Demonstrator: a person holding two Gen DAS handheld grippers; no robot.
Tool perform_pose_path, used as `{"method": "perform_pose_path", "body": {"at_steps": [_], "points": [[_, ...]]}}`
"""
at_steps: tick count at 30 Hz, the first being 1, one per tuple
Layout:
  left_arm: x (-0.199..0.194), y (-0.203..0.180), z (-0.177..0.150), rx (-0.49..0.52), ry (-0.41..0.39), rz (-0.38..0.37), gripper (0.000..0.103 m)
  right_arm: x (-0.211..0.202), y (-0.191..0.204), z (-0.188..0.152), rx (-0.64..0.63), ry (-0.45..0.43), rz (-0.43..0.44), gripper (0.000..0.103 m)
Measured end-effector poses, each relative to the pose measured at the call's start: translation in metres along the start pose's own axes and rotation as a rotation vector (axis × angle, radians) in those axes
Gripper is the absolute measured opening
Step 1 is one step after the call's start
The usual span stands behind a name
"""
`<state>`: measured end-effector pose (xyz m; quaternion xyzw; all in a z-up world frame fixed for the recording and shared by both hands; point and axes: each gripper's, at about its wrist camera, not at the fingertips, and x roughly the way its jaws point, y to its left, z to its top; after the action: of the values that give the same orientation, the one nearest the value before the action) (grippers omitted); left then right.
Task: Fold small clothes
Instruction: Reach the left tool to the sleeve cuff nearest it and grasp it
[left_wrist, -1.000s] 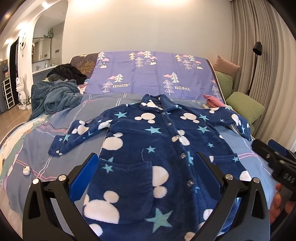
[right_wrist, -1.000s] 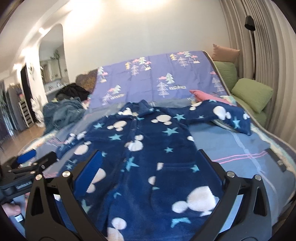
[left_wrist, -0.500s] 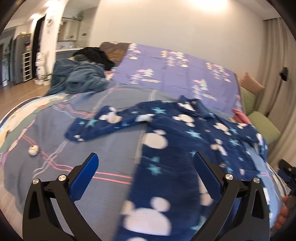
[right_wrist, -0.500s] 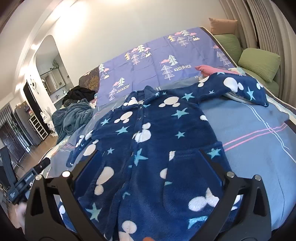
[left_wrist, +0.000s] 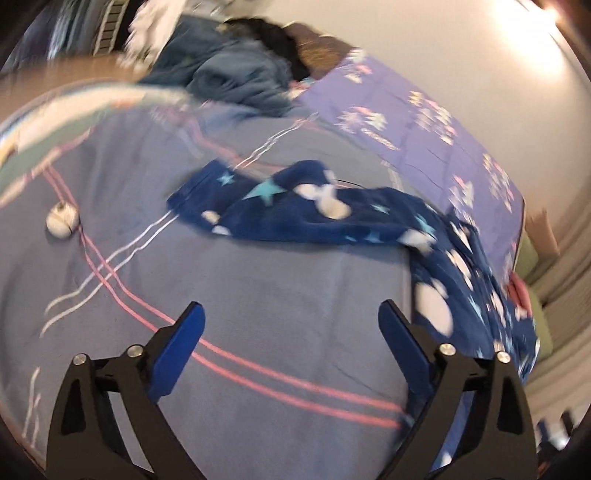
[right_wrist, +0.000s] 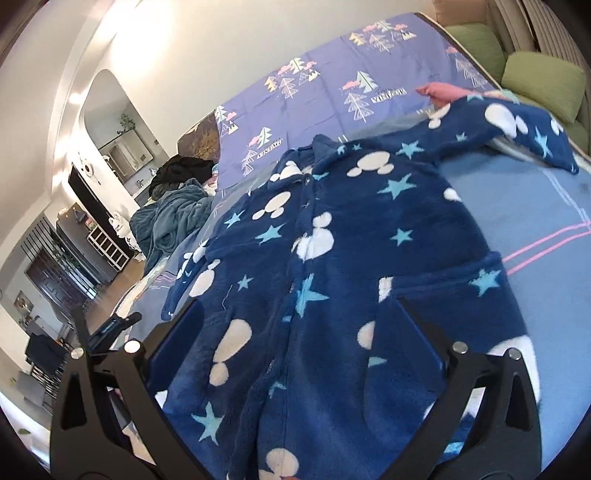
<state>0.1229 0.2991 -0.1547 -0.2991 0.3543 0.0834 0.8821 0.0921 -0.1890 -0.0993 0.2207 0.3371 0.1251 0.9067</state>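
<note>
Navy pyjama top (right_wrist: 351, 251): right view whole; left view sleeve (left_wrist: 280, 210) only.

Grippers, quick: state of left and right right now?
Left gripper: open, holding nothing, above bare bedsheet.
Right gripper: open, holding nothing, over the star-print fleece pajama top.

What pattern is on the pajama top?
Navy fleece pajama top with white mouse heads and light blue stars; clearest in the right wrist view.

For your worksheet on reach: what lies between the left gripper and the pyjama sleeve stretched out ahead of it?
Only bare bedsheet with pink stripes separates the open left gripper from the sleeve, per the left wrist view.
</note>
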Motion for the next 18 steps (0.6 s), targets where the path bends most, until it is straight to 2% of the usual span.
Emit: {"method": "perform_pose_path", "body": {"at_steps": [2, 4, 6, 9, 14, 18], "points": [[0.014, 0.016, 0.007, -0.068, 0.033, -0.046, 0.092, 0.006, -0.006, -0.001, 0.034, 0.016, 0.015, 0.101], [0.034, 0.039, 0.016, -0.183, 0.079, -0.149, 0.088, 0.013, -0.011, -0.001, 0.064, 0.033, 0.03, 0.101], [0.046, 0.053, 0.021, -0.257, 0.086, -0.193, 0.085, 0.018, -0.012, -0.001, 0.073, 0.046, 0.038, 0.101], [0.056, 0.064, 0.031, -0.29, 0.065, -0.185, 0.083, 0.024, -0.008, -0.002, 0.04, 0.052, 0.03, 0.101], [0.086, 0.084, 0.052, -0.398, 0.064, -0.227, 0.079, 0.032, 0.0, -0.004, 0.005, 0.048, 0.051, 0.101], [0.111, 0.099, 0.067, -0.467, 0.062, -0.172, 0.075, 0.038, 0.001, -0.005, -0.012, 0.063, 0.041, 0.101]]}}
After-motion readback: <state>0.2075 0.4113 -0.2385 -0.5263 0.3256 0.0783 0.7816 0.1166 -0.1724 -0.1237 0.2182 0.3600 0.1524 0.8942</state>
